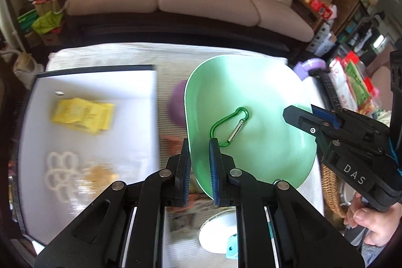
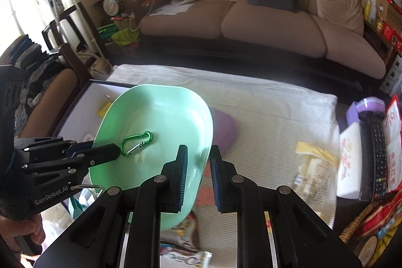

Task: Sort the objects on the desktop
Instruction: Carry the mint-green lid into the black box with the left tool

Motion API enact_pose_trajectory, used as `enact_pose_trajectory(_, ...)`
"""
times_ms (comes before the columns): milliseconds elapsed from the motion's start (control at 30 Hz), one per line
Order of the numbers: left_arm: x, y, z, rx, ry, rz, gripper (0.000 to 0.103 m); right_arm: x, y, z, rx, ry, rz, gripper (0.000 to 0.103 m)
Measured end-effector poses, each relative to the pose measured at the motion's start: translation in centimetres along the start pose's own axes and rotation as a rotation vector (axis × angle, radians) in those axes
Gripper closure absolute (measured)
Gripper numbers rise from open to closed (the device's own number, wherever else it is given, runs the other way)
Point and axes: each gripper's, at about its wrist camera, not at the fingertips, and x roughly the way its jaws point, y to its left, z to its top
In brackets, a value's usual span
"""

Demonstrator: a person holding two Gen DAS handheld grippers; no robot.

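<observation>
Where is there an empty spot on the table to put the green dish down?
The striped cloth is bare on the sofa side, beyond the purple bowl. The white tray has bare room along its far edge, above the yellow packets. It is crowded nearer the grippers, where snack wrappers and a clear bag lie.

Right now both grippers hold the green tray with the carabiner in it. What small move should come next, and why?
Probably carry the mint-green tray level toward the white board. The left gripper and right gripper each clamp a rim, and the loose green carabiner could slide if it tips.
</observation>
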Motion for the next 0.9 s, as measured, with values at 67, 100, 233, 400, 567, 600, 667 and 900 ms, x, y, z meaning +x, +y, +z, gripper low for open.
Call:
enact_pose_trajectory(67,-0.9,2.6,0.1,-0.007,0.000,0.034,0.090,1.1,2.6,0.9,-0.011,0.009,0.017,0.086)
enact_pose_trajectory(100,-0.9,3.5,0.0,-0.011,0.002,0.046,0.090,1.8,3.6,1.2,-0.016,0.013,0.024,0.086)
enact_pose_trajectory(233,-1.4,8.9,-0.1,-0.048,0.008,0.082,0.091,5.1,8.4,2.5,-0.038,0.038,0.048,0.086)
enact_pose_trajectory(400,0.7,14.7,-0.4,-0.094,0.042,0.090,0.090,9.7,12.5,3.5,-0.062,0.085,0.052,0.086)
enact_pose_trajectory(567,3.8,17.9,-0.4,-0.109,0.079,0.093,0.090,14.3,14.5,4.0,-0.088,0.145,0.002,0.086)
enact_pose_trajectory(600,4.6,18.2,-0.3,-0.107,0.088,0.097,0.090,15.2,14.9,4.0,-0.101,0.158,-0.017,0.086)
enact_pose_trajectory(667,5.9,18.6,-0.1,-0.100,0.105,0.104,0.090,16.7,15.2,3.9,-0.123,0.180,-0.052,0.086)
enact_pose_trajectory(900,11.0,18.6,0.3,-0.090,0.177,0.082,0.090,21.4,15.2,4.0,-0.208,0.293,-0.184,0.085)
